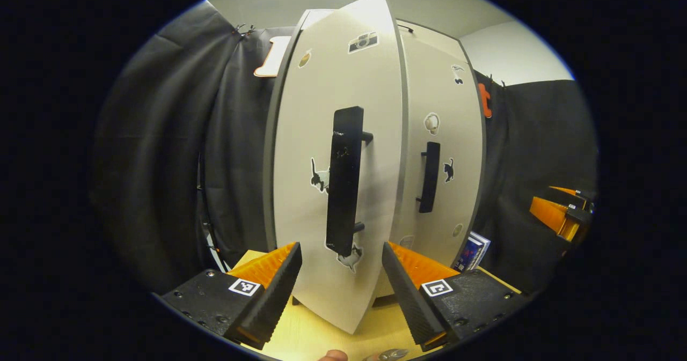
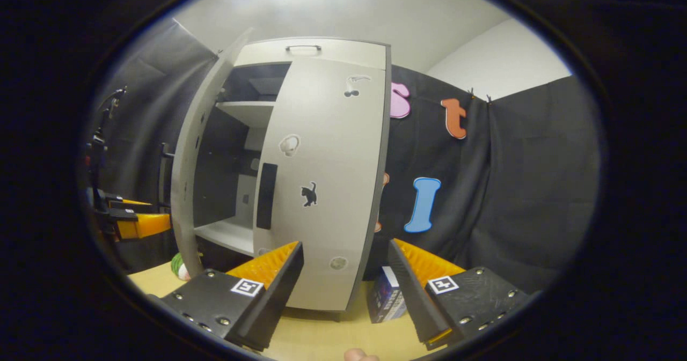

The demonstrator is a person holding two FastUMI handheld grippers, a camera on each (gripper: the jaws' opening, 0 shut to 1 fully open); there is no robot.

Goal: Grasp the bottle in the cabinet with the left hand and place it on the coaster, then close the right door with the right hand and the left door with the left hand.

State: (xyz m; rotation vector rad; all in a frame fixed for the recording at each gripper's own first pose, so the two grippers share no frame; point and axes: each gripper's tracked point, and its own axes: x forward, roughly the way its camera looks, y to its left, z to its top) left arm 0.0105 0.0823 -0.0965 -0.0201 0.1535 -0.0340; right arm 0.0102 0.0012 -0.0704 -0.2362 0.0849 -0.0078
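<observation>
A: Your left gripper (image 1: pixel 341 275) hangs spread and empty, facing the left door (image 1: pixel 327 200), ajar; right door (image 2: pixel 322 189) is shut
B: Bottle's unseen; push flat beside the handle (image 1: pixel 343 181)

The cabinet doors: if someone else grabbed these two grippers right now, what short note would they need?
Left gripper: jaws open, empty, facing the left door, which is partly open, its black handle straight ahead.
Right gripper: jaws open, empty, in front of the right door, which looks shut or nearly so.
Cabinet: the shelves seen through the gap hold no bottle; the bottle and coaster cannot be checked from here.
Done, it seems: right door.
Left: push the left door shut with the left gripper.
</observation>
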